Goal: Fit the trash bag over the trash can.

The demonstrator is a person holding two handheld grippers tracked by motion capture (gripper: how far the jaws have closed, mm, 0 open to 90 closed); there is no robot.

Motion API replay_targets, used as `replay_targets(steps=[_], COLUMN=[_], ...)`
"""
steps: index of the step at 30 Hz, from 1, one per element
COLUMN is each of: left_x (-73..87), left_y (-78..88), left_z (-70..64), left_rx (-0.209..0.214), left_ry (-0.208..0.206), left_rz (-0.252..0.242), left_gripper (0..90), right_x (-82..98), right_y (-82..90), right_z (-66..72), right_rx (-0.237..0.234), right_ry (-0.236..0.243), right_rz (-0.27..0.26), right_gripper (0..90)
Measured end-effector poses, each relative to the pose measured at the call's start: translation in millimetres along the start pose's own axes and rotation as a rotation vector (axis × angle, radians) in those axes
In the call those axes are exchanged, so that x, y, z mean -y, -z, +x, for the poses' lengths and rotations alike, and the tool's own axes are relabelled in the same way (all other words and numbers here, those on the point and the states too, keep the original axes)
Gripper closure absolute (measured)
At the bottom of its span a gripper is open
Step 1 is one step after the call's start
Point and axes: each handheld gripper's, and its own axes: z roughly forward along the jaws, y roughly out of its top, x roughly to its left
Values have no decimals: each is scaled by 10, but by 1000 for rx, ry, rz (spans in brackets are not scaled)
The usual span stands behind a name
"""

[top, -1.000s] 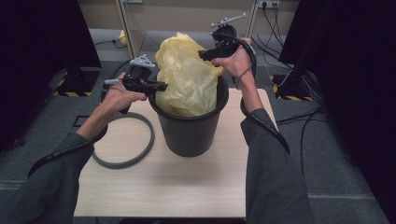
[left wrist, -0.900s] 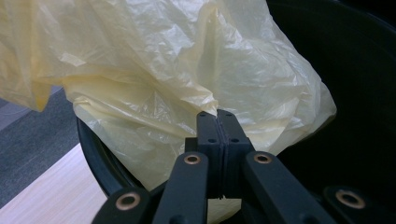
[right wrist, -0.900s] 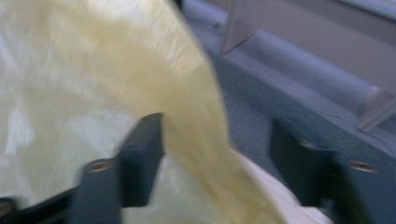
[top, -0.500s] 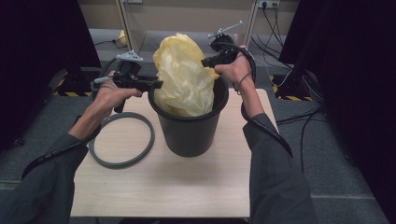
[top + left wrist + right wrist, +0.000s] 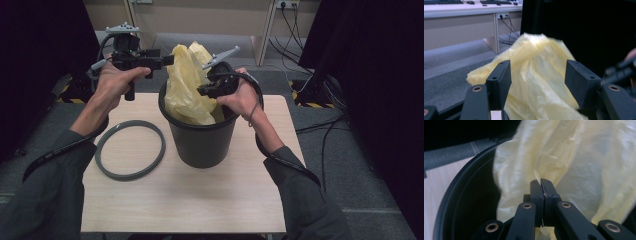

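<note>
- high view: the yellow bag (image 5: pixel 187 87) stands out of the black bin (image 5: pixel 202 137) at mid table, grey ring (image 5: pixel 130 149) to its left. since a second ago the left gripper (image 5: pixel 167 60) has risen off the bag; the right gripper (image 5: pixel 202 90) has come down onto it.
- left gripper view: jaws just opening, spread apart, nothing pinched; bag (image 5: pixel 536 75) beyond them.
- right gripper view: jaws clenched on a fold of the bag (image 5: pixel 574 157) over the bin rim (image 5: pixel 461 185). judgement: the grip has passed to the right hand for seating the bag.
</note>
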Motion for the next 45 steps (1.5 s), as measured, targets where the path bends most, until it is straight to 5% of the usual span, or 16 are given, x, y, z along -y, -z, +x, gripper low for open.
replay_targets(steps=[4, 6, 9, 11, 15, 17, 22, 24, 27, 31, 33, 36, 38, 45], left_x=[-39, -41, -36, -25, 33, 79, 159, 173, 177, 179, 186, 205, 220, 417], left_y=[-100, -166, -247, -301, -358, -373, -336, -317, -288, -245, -232, -186, -127, 214], left_z=[-82, -152, -206, -210, -145, -119, -104, -100, -119, -147, -142, -97, -41, 299], left_rx=[24, 34, 11, -49, -78, -36, -23, -6, 9, 29, 45, 61, 64, 50], left_ry=[56, 50, 58, 64, 47, 82, 49, 53, 45, 32, 39, 59, 74, 152], left_rz=[2, 16, 48, 93, 109, 126, 157, 159, 157, 156, 152, 142, 133, 126], left_gripper=[358, 358, 347, 370, 711, 838, 893, 895, 895, 895, 895, 895, 895, 897], right_x=[-14, -28, -38, -30, 0, 9, -56, -104, -174, -244, -278, -290, -286, -86], right_y=[-66, -93, -155, -201, -235, -227, -19, 115, 235, 133, 9, -181, -185, 512], right_z=[141, 192, 236, 269, 298, 304, 135, 4, -227, -417, -452, -472, -492, -665], right_rx=[-18, -30, -42, -50, -67, -80, -58, -8, 126, 155, 148, 106, 126, 183], right_ry=[45, 57, 70, 76, 74, 71, -38, -106, -195, -273, -292, -304, -284, -325], right_rz=[18, 21, 34, 47, 44, 43, -50, -106, -132, -130, -113, -90, -79, -88], right_gripper=[890, 890, 890, 890, 884, 861, 627, 566, 477, 429, 459, 756, 871, 900])
